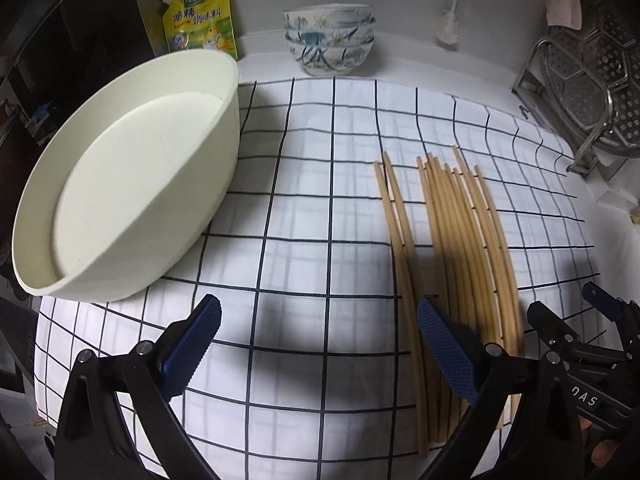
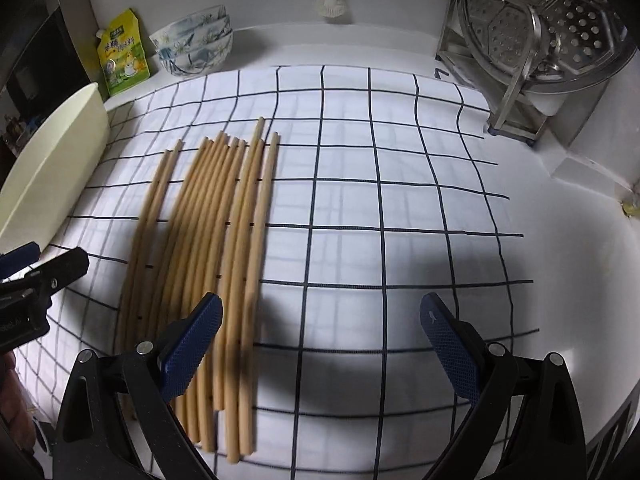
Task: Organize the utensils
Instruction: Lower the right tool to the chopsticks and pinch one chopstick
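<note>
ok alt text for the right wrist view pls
A row of wooden chopsticks lies on a checked cloth, under the open right gripper's left finger. A cream basin sits far left, stacked bowls behind.

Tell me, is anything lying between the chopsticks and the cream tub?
Nothing visible. Only bare checked cloth lies between the chopsticks and the tub. Both grippers, left and right, hover open near the sticks' close ends.

Chopsticks (image 1: 452, 248) lie on checked cloth (image 1: 320, 200) beside cream basin (image 1: 132, 184).
</note>
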Action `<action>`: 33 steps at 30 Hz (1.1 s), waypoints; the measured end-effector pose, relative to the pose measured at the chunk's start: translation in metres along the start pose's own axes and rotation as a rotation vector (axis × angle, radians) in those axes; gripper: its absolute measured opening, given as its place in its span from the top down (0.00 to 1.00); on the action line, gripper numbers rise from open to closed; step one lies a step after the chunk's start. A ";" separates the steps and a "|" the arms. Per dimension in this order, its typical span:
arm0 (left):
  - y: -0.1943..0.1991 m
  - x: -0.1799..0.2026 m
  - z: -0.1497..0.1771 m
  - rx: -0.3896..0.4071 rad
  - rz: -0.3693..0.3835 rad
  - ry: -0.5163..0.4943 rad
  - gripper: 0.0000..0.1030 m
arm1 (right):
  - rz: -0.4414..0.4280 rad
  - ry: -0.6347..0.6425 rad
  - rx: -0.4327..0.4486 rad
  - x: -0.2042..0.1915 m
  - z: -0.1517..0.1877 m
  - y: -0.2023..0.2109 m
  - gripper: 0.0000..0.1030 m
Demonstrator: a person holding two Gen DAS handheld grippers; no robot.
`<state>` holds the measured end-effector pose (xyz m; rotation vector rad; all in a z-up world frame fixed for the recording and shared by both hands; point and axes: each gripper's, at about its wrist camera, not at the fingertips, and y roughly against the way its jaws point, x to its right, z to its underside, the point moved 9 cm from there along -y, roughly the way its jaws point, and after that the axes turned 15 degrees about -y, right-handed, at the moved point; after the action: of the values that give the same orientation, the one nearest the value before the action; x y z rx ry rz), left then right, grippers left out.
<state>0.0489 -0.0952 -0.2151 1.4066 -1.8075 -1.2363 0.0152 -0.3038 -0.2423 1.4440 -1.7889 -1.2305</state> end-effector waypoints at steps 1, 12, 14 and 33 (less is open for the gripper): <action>-0.003 0.001 0.001 -0.002 -0.001 0.002 0.06 | 0.005 0.000 0.002 0.001 -0.001 -0.002 0.08; -0.025 0.008 0.004 -0.026 0.002 0.001 0.06 | 0.037 0.037 0.009 0.004 0.003 -0.015 0.08; -0.027 0.009 0.005 -0.035 -0.002 -0.005 0.06 | 0.048 0.037 0.010 0.007 0.004 -0.017 0.08; -0.038 0.011 0.002 -0.039 -0.042 -0.019 0.09 | 0.040 0.070 0.060 0.004 -0.003 -0.020 0.14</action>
<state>0.0610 -0.1059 -0.2514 1.4225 -1.7651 -1.3028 0.0255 -0.3086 -0.2591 1.4597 -1.8128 -1.1011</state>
